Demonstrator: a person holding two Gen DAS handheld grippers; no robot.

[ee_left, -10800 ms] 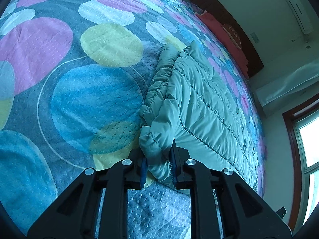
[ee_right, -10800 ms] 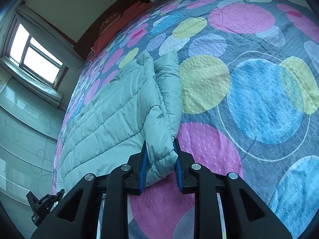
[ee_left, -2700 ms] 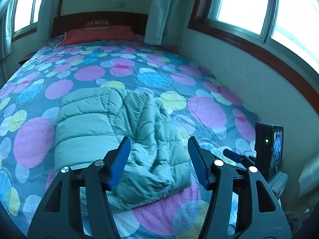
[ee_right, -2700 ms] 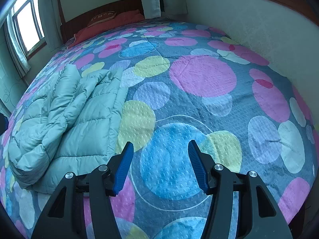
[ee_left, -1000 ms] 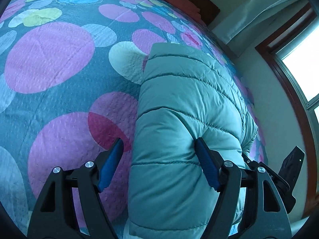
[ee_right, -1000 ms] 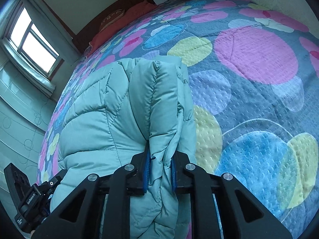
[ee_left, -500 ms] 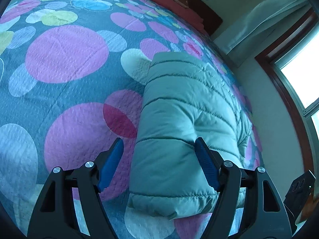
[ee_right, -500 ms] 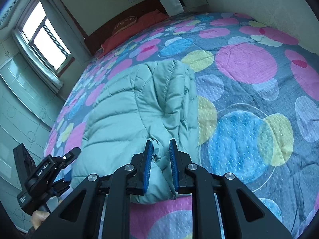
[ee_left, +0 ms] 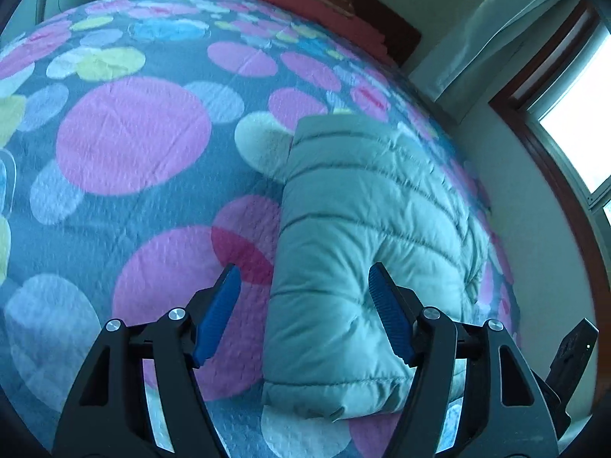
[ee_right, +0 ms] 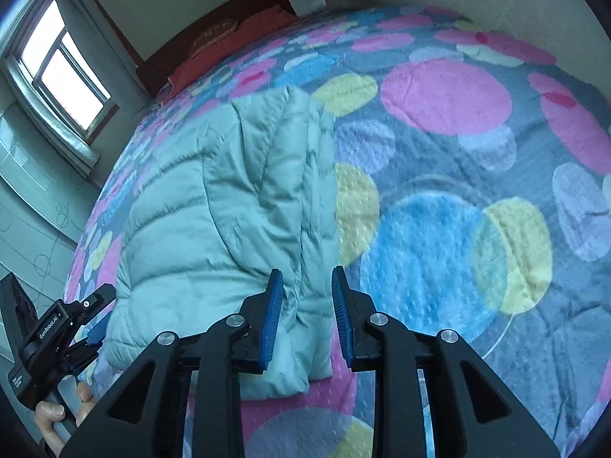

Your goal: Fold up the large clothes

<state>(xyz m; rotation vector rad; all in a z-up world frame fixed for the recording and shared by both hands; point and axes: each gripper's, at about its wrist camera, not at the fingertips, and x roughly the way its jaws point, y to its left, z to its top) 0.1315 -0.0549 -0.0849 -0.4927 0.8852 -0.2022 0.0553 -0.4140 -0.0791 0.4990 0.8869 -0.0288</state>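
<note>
Seeing folded jacket (ee_left: 366, 236) on bed (ee_left: 133, 133). My left claw (ee_left: 301, 305) wide, closing, jacket corner between pads, untouched. Right claw (ee_right: 305, 313) opening, jacket edge released.

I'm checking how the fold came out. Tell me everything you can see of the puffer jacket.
The puffer jacket is pale mint green, quilted in stitched padded bands, apparently smooth synthetic fabric. It lies folded into a thick, roughly rectangular bundle on the dotted bedspread, layered edges along one side. The right hand-held gripper, opening, straddles its near edge; neither gripper's pads visibly press it.
</note>
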